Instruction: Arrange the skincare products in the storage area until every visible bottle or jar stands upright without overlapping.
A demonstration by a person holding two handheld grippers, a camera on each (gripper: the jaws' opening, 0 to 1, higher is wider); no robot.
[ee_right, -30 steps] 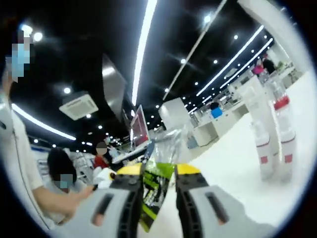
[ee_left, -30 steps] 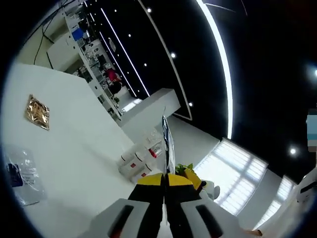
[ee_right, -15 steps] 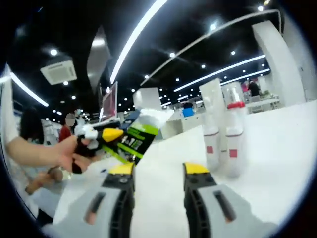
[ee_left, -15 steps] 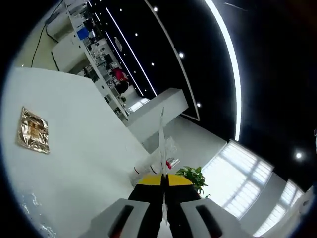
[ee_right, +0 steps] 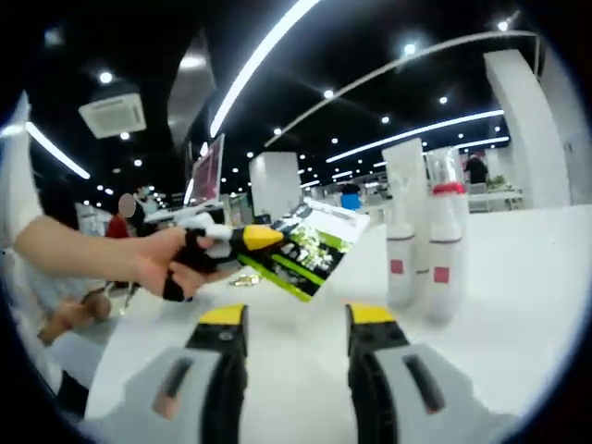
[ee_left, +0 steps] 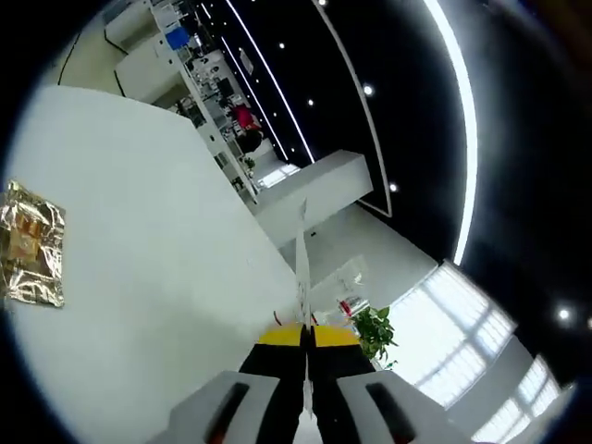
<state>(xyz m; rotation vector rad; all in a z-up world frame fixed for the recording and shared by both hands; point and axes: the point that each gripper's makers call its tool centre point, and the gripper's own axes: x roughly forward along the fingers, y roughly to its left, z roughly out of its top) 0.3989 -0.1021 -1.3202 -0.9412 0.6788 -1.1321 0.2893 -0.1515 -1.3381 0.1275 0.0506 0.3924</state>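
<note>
Left tool (ee_right: 248,238): we see it clamped on a green sachet (ee_right: 310,250), centre frame
Right tool (ee_right: 298,314): jaws wide, empty
Bottles (ee_right: 425,236): upright, right of centre, on counter (ee_right: 518,268)
Risk: sachet, seemingly thin, could swing into bottles and topple them

Bare white table (ee_right: 518,277) lies open ahead; two upright bottles (ee_right: 421,245) and a held sachet (ee_right: 314,250) stand beyond.

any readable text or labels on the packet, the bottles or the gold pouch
None can be read.
Green and black packet, held in the left gripper: print too blurred.
Two white bottles: small red squares, no legible words.
Gold foil pouch on the white table: markings too small.
</note>
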